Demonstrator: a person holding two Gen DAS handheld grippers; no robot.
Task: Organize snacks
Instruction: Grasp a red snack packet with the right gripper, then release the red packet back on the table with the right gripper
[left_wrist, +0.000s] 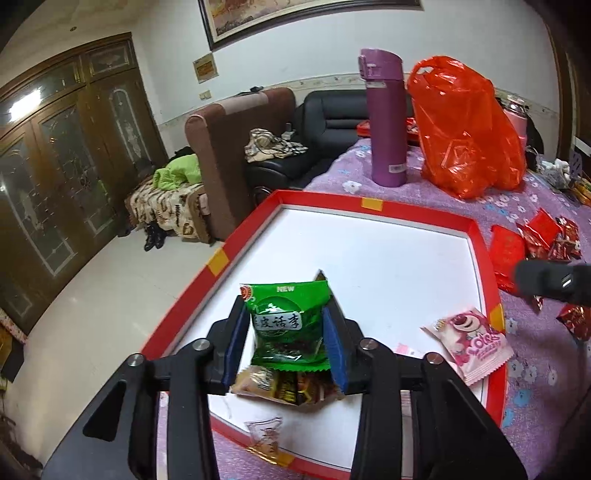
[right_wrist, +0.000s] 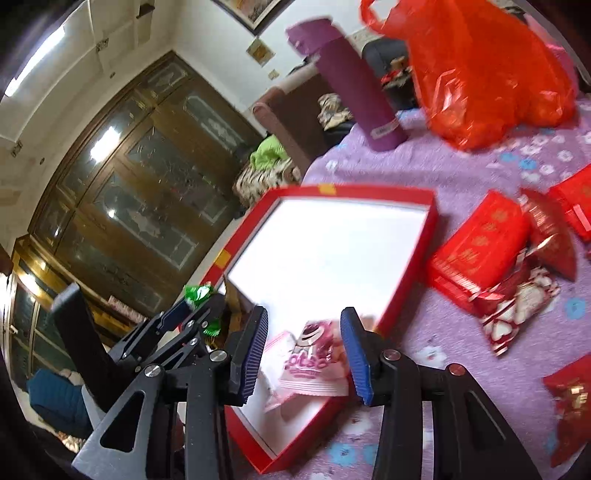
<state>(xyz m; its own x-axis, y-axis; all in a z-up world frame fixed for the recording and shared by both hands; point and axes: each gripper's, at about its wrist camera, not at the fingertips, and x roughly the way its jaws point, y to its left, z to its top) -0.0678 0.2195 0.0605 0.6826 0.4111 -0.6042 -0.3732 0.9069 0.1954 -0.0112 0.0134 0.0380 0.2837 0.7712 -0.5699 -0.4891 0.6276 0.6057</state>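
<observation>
A red tray (left_wrist: 369, 204) with a white floor lies on the purple cloth; it also shows in the right wrist view (right_wrist: 432, 221). My left gripper (left_wrist: 286, 314) is shut on a green snack packet (left_wrist: 286, 325) and holds it above the tray's near part, over a yellow-brown packet (left_wrist: 284, 387). A pink bear packet (left_wrist: 469, 343) lies at the tray's right side. In the right wrist view my right gripper (right_wrist: 303, 325) is open, its fingers on either side of the pink packet (right_wrist: 314, 365), apart from it. The left gripper (right_wrist: 184, 314) shows there at the left.
A purple flask (left_wrist: 386, 118) and an orange plastic bag (left_wrist: 465, 125) stand beyond the tray. Red boxes (right_wrist: 476, 243) and red snack packets (right_wrist: 517, 306) lie on the cloth to the right. A clear packet (left_wrist: 264, 435) lies at the tray's near rim. The table edge drops off left.
</observation>
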